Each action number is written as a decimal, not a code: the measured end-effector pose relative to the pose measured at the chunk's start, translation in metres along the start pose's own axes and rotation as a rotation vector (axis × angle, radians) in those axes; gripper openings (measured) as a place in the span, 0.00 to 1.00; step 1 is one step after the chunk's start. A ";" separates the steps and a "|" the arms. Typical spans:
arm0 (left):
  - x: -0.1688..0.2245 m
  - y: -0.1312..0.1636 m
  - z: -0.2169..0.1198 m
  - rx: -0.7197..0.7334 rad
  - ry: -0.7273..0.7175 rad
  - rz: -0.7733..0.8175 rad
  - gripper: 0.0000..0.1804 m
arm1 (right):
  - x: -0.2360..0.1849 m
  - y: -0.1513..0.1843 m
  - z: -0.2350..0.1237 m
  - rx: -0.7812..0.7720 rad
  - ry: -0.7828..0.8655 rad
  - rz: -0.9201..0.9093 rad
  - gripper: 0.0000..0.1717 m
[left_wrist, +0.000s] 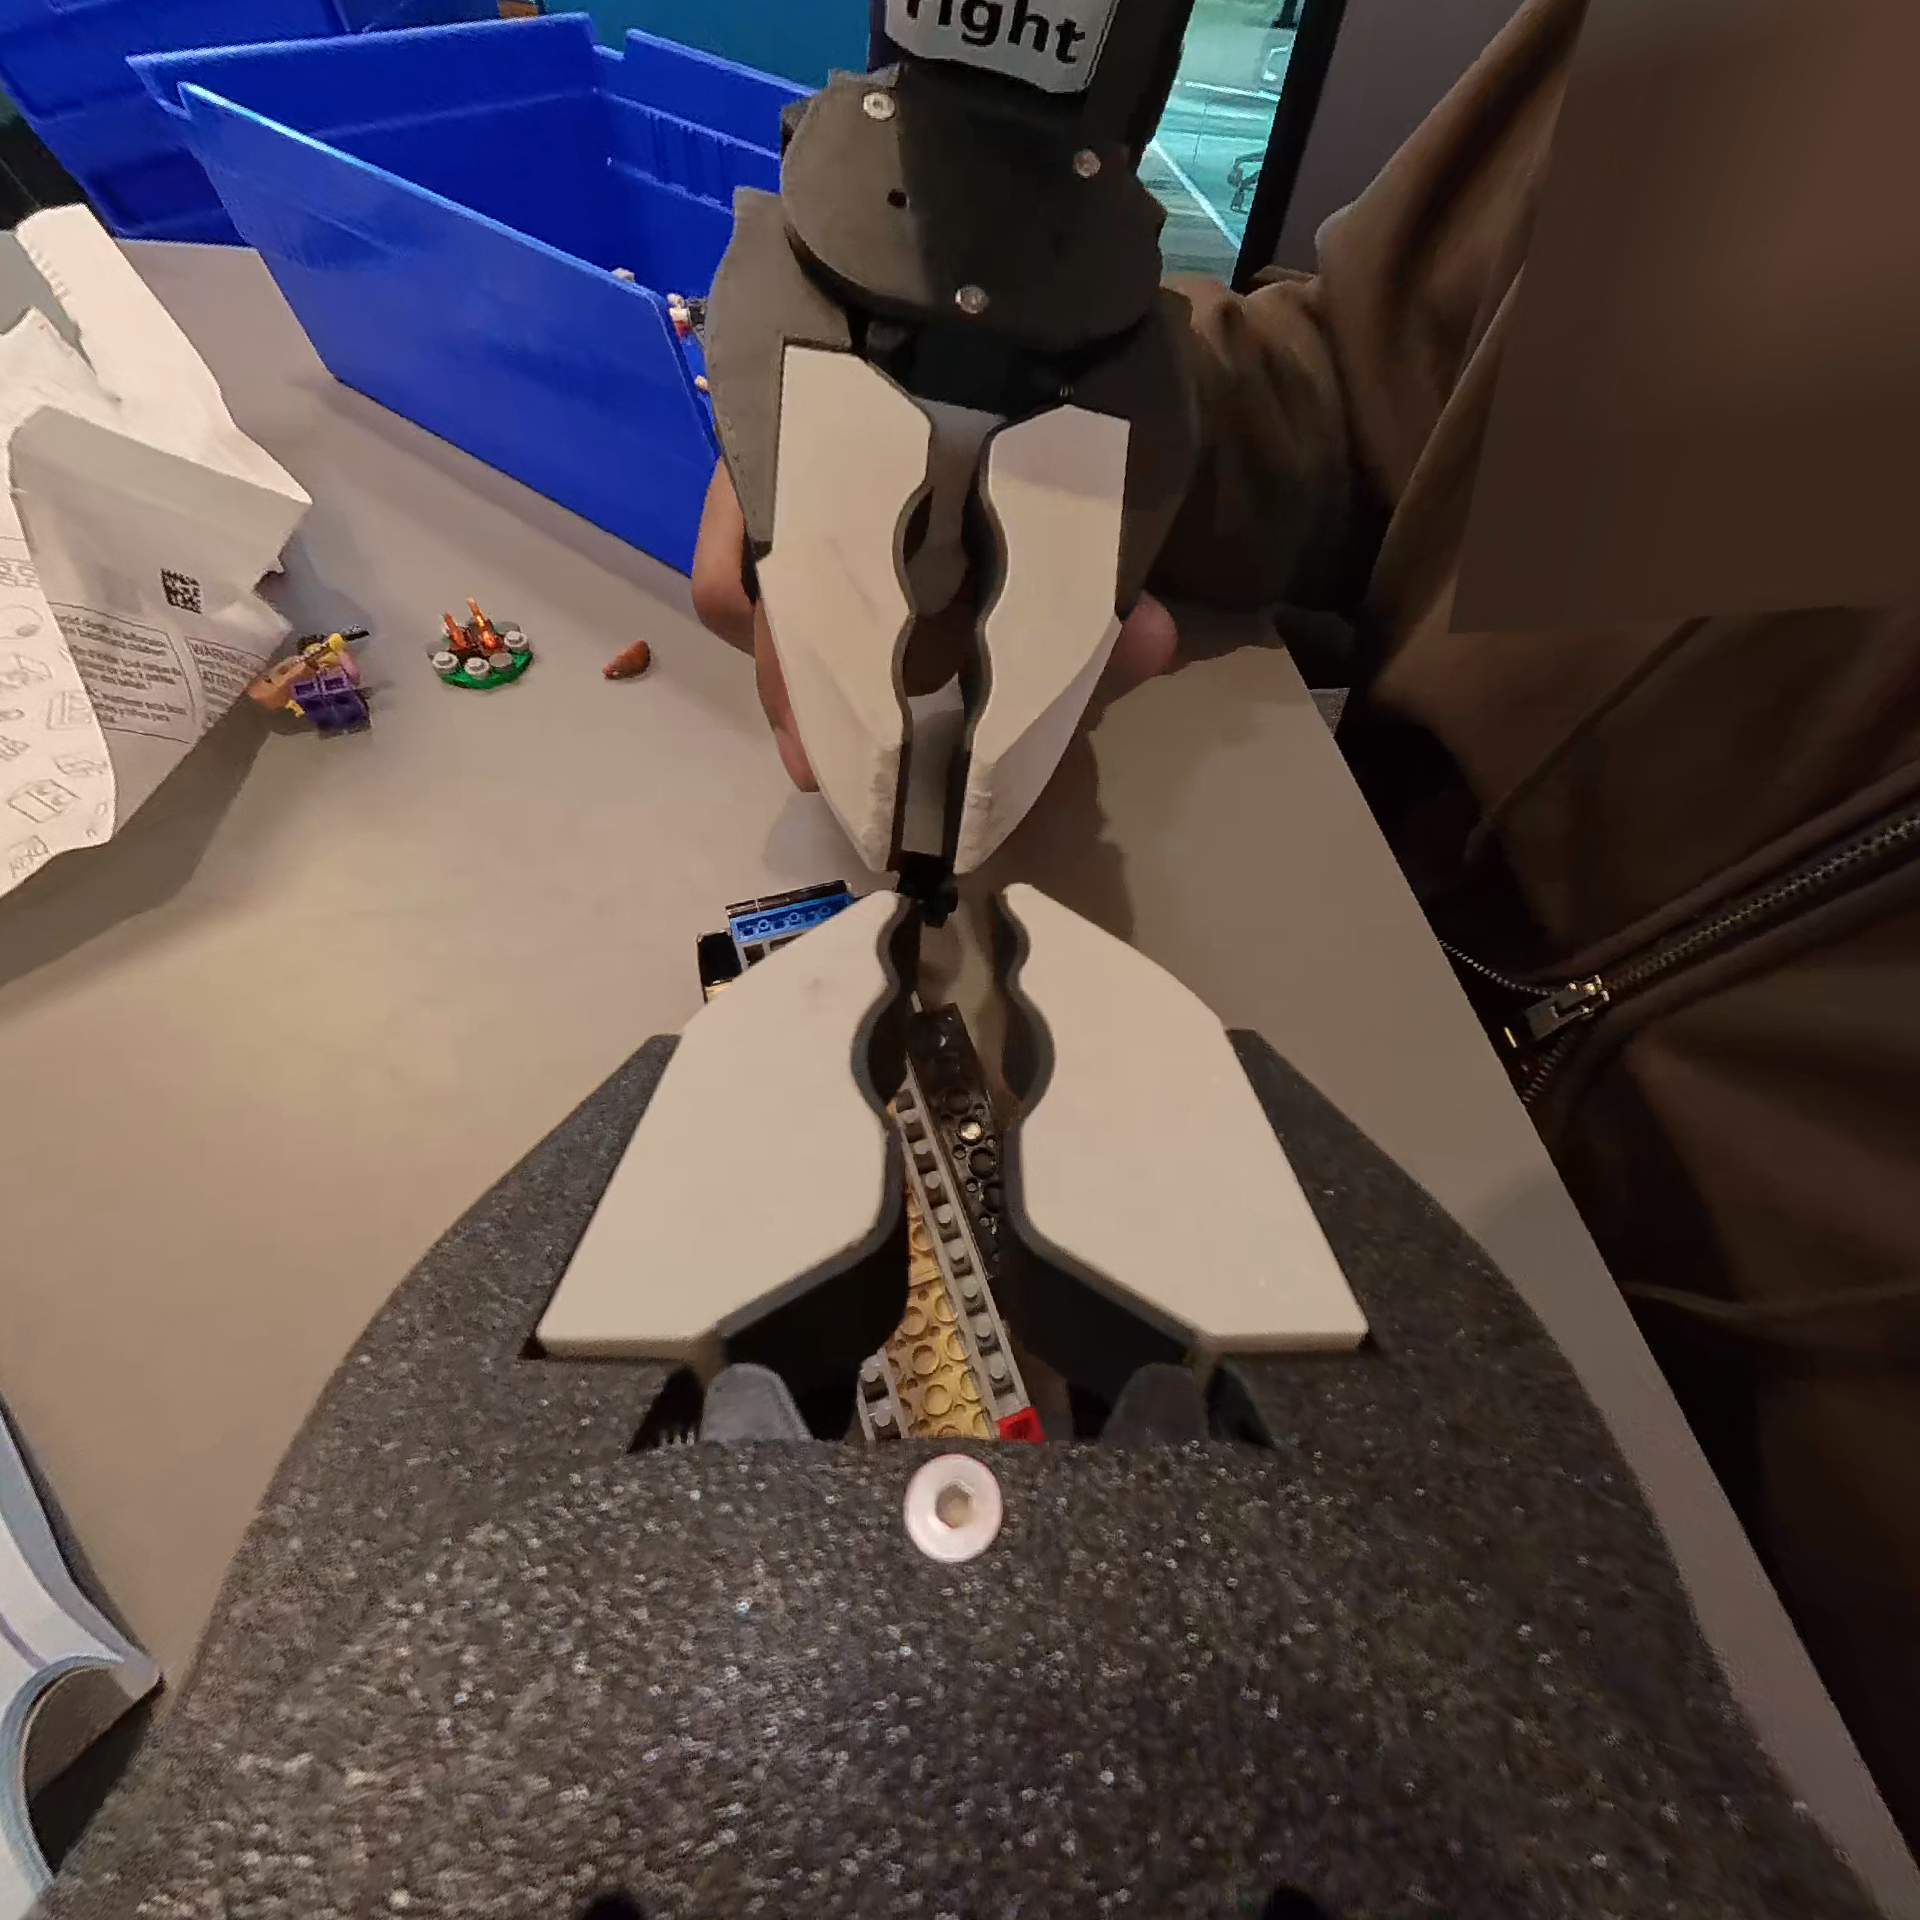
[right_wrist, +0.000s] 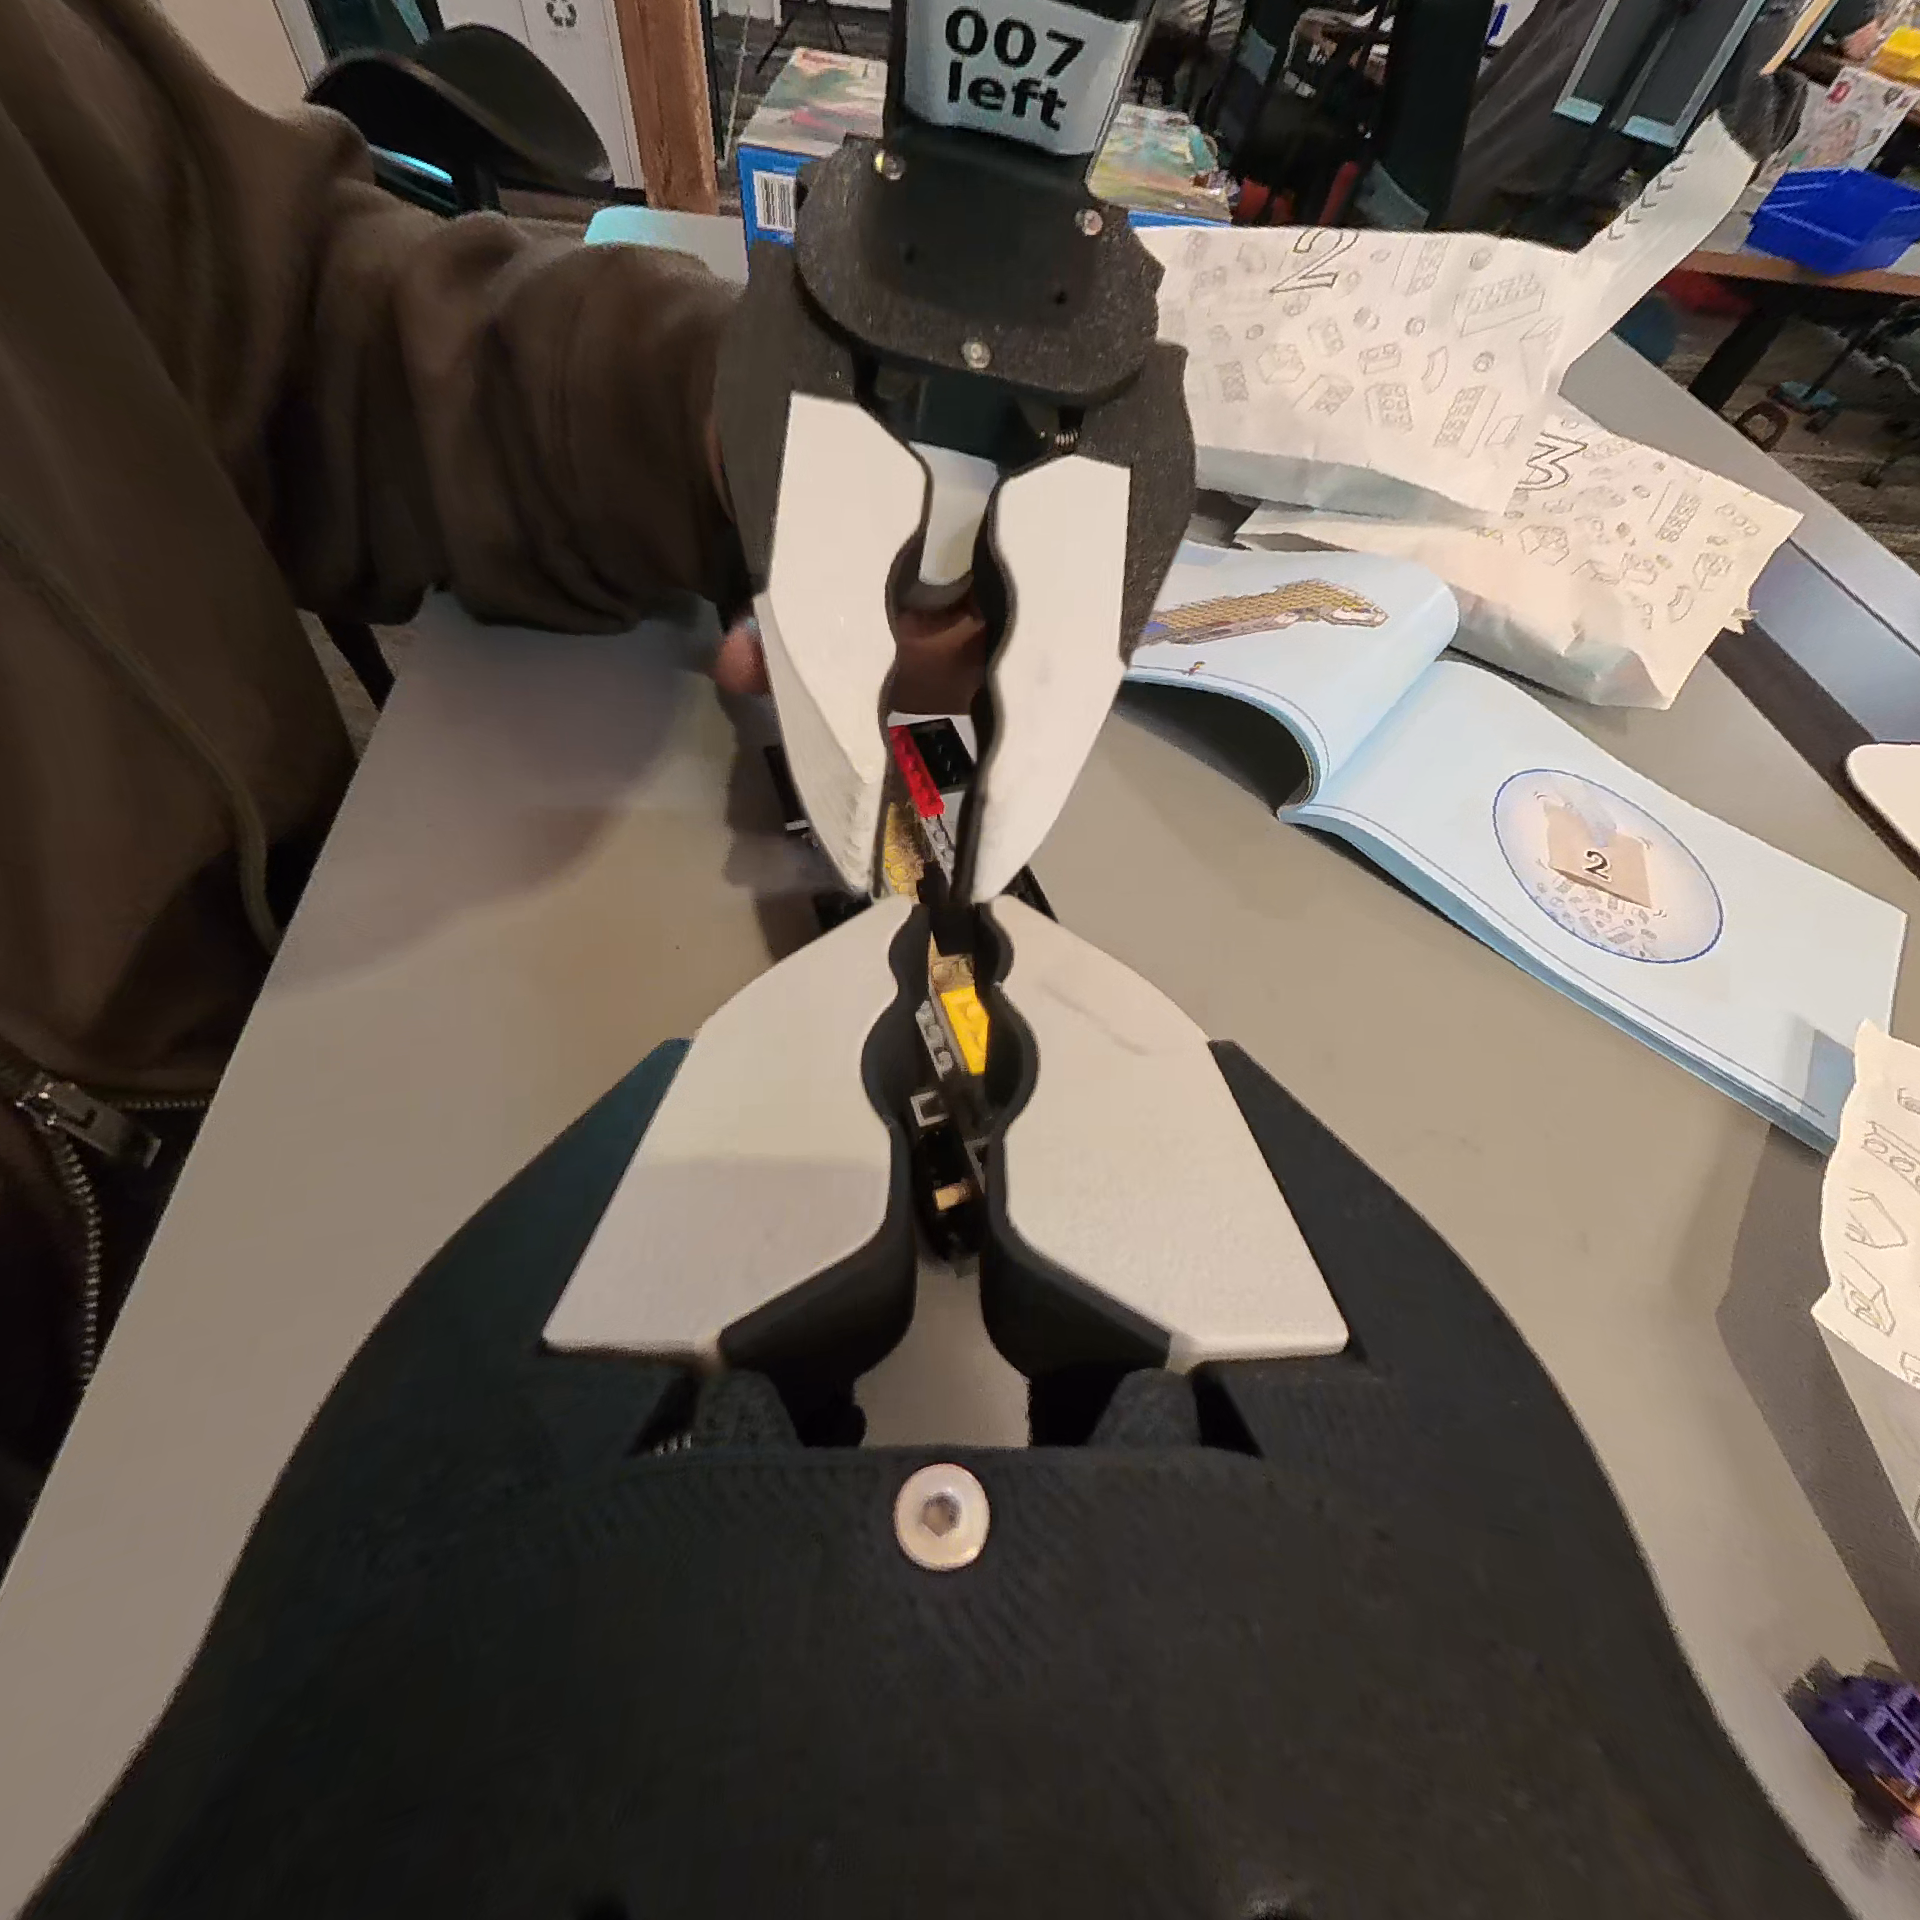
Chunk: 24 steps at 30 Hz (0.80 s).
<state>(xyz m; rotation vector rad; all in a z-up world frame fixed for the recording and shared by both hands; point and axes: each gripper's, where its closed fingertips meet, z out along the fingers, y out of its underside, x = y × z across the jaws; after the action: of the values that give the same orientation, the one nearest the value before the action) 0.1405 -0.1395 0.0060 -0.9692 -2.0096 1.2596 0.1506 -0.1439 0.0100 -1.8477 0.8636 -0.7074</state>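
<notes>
Right gripper (left_wrist: 923, 868): pale fingers nearly together, tips clamped on a small black piece (left_wrist: 925, 891); seen from the left wrist view it comes in from the far side, tip to tip with the left gripper, a brown sleeve (left_wrist: 1340, 436) behind it.
Left gripper (left_wrist: 951, 914): fingers narrowly parted; the small black piece sits against the tip of its left finger (left_wrist: 821, 997), while a gap shows on the side of the right finger; whether it grips the piece cannot be told.
Small black piece: held above the brick model, right where the two pairs of fingertips meet.
Brick model (left_wrist: 956, 1247): long build on the grey table (left_wrist: 416, 1039), directly under both grippers; tan and grey studded strips, black section, a red brick (right_wrist: 914, 774) at one end, a yellow brick (right_wrist: 961, 1023) and a blue part (left_wrist: 784, 914) at the other.
Minifigure (left_wrist: 322, 686): purple and tan, lying on the table well to the left of the grippers.
Campfire piece (left_wrist: 481, 649): green round base with orange flames, beside the minifigure.
Brown piece (left_wrist: 629, 660): small, alone on the table near the campfire piece.
Blue bins (left_wrist: 436, 260): row at the far side of the table.
Paper bags (right_wrist: 1455, 416): white, printed, crumpled, beyond the instruction booklet.
Instruction booklet (right_wrist: 1507, 810): open, pale blue pages, flat on the table.
</notes>
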 end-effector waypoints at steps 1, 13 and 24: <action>0.000 -0.001 0.000 0.004 -0.004 0.008 0.06 | 0.000 -0.001 0.000 0.005 -0.001 0.005 0.05; 0.001 -0.011 -0.008 0.084 0.013 0.024 0.02 | -0.002 -0.009 -0.004 0.068 -0.022 0.018 0.10; 0.005 -0.012 -0.008 0.090 0.026 0.050 0.02 | -0.006 -0.012 -0.001 0.089 -0.063 0.056 0.05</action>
<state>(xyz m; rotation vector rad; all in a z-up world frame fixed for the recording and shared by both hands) 0.1403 -0.1346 0.0208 -0.9929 -1.9029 1.3444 0.1498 -0.1360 0.0203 -1.7511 0.8271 -0.6390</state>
